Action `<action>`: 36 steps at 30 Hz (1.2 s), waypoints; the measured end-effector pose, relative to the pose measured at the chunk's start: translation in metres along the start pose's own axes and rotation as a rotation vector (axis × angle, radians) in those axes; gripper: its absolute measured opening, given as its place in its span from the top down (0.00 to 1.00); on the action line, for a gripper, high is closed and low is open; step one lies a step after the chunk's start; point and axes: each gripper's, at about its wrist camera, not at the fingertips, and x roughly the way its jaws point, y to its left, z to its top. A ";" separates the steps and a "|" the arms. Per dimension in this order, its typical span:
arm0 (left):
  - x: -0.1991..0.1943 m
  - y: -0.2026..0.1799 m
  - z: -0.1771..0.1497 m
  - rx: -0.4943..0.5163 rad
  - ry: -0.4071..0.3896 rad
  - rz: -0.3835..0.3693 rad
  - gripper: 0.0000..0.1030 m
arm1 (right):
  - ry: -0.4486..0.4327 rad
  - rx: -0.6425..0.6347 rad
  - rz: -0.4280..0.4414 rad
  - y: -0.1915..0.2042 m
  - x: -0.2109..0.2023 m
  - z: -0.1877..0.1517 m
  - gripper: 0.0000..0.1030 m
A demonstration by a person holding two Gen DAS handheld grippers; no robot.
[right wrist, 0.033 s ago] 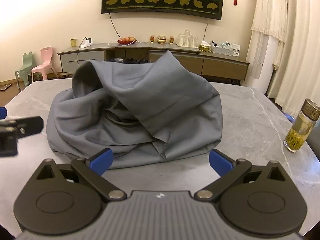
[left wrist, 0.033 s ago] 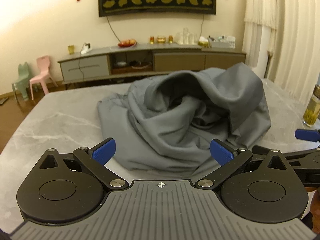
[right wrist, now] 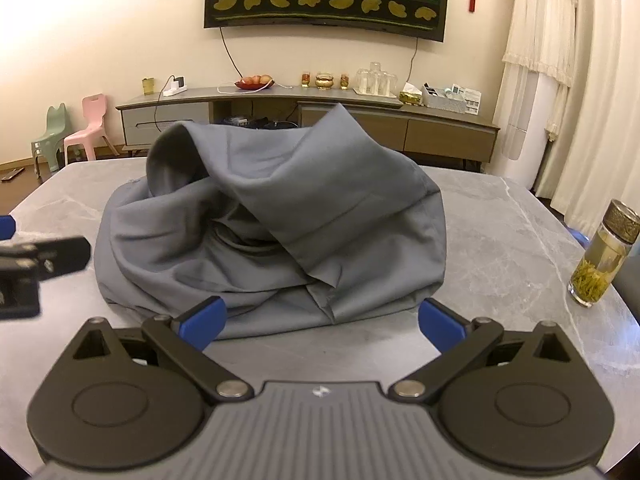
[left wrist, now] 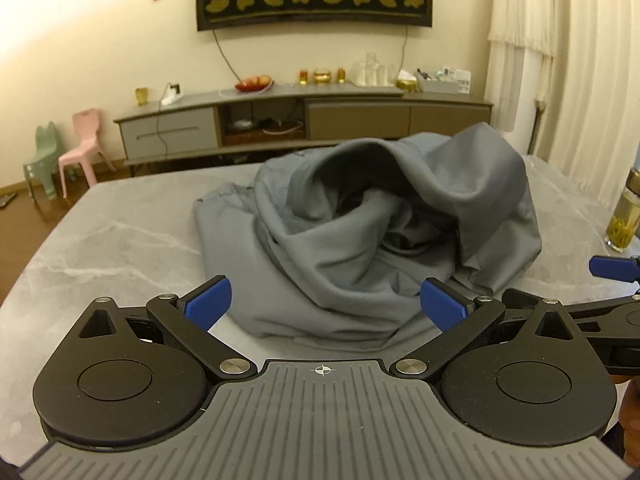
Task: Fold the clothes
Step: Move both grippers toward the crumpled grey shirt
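While the grey garment [right wrist: 276,236] lies in the same crumpled heap mid-table [right wrist: 500,248], unfolded, the left gripper [left wrist: 325,307] and right gripper [right wrist: 322,318] hover just before it, jaws spread wide and empty, nothing having shifted.

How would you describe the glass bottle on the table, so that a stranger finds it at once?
Look at the grey marble table, where a crumpled grey garment lies in the middle. Near the table's right edge stands the bottle, upright and apart from the cloth. It is clear glass with a metal cap and yellow-green tea leaves inside.
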 end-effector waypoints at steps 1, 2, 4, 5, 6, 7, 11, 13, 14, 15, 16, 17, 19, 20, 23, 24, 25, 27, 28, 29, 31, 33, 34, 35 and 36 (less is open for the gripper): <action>0.000 0.001 -0.002 -0.006 0.004 -0.002 0.07 | -0.004 -0.001 -0.001 0.000 -0.001 0.000 0.00; 0.000 0.001 -0.003 -0.012 0.009 -0.004 0.07 | -0.007 -0.001 -0.003 0.000 -0.002 -0.001 0.00; 0.001 0.002 -0.006 -0.025 0.018 -0.008 0.07 | -0.014 -0.003 -0.005 0.001 -0.003 -0.001 0.00; 0.001 0.003 -0.008 -0.031 0.022 -0.010 0.07 | -0.018 -0.003 -0.007 0.001 -0.004 -0.002 0.00; 0.001 0.003 -0.009 -0.037 0.026 -0.012 0.07 | -0.021 -0.004 -0.008 0.001 -0.005 -0.002 0.00; 0.002 0.004 -0.010 -0.042 0.034 -0.013 0.07 | -0.025 -0.005 -0.009 0.001 -0.006 -0.002 0.00; 0.006 0.002 0.000 -0.049 0.075 -0.007 0.07 | -0.007 0.021 0.009 -0.001 -0.003 -0.003 0.00; 0.008 0.003 0.000 -0.054 0.086 -0.014 0.07 | -0.005 0.028 0.016 -0.001 -0.002 -0.003 0.00; 0.009 0.003 0.001 -0.057 0.091 -0.017 0.07 | -0.004 0.028 0.019 0.000 -0.003 -0.003 0.00; 0.009 0.004 0.001 -0.059 0.094 -0.019 0.07 | -0.004 0.029 0.021 0.000 -0.003 -0.004 0.00; 0.008 0.004 0.000 -0.058 0.092 -0.018 0.07 | -0.009 0.030 0.020 0.001 -0.003 -0.004 0.00; 0.009 0.003 0.000 -0.048 0.092 -0.010 0.07 | -0.014 0.031 0.018 0.001 -0.004 -0.004 0.00; 0.009 0.001 0.000 -0.029 0.093 0.004 0.07 | -0.028 0.038 0.015 0.001 -0.005 -0.004 0.00; 0.009 0.000 0.000 -0.016 0.092 0.011 0.07 | -0.035 0.042 0.014 0.000 -0.005 -0.004 0.00; 0.009 -0.001 0.000 0.005 0.098 0.006 0.07 | -0.056 0.053 0.009 -0.001 -0.006 -0.004 0.00; 0.009 0.000 -0.001 0.008 0.102 -0.002 0.07 | -0.054 0.057 0.015 -0.001 -0.005 -0.003 0.00; 0.009 0.001 -0.001 -0.001 0.105 -0.020 0.07 | -0.052 0.062 0.020 -0.002 -0.005 -0.003 0.00; 0.008 0.002 -0.003 -0.008 0.106 -0.048 0.07 | -0.049 0.065 0.025 -0.002 -0.005 -0.002 0.00; 0.008 0.002 -0.003 -0.008 0.105 -0.057 0.07 | -0.047 0.062 0.028 -0.001 -0.005 -0.001 0.00; 0.008 0.001 -0.003 -0.007 0.105 -0.059 0.07 | -0.046 0.058 0.028 0.000 -0.004 -0.001 0.00; 0.007 0.001 -0.002 -0.008 0.102 -0.065 0.11 | -0.039 0.049 0.025 0.003 -0.004 -0.001 0.00; 0.005 0.002 -0.001 -0.011 0.098 -0.074 0.16 | -0.037 0.045 0.030 0.004 -0.004 0.000 0.00; 0.004 0.002 0.000 -0.013 0.096 -0.076 0.20 | -0.039 0.046 0.034 0.004 -0.005 0.001 0.00; 0.004 0.003 0.000 -0.014 0.093 -0.078 0.30 | -0.042 0.049 0.038 0.004 -0.005 0.001 0.01; 0.003 0.003 0.001 -0.015 0.090 -0.075 0.37 | -0.042 0.052 0.040 0.004 -0.005 0.002 0.12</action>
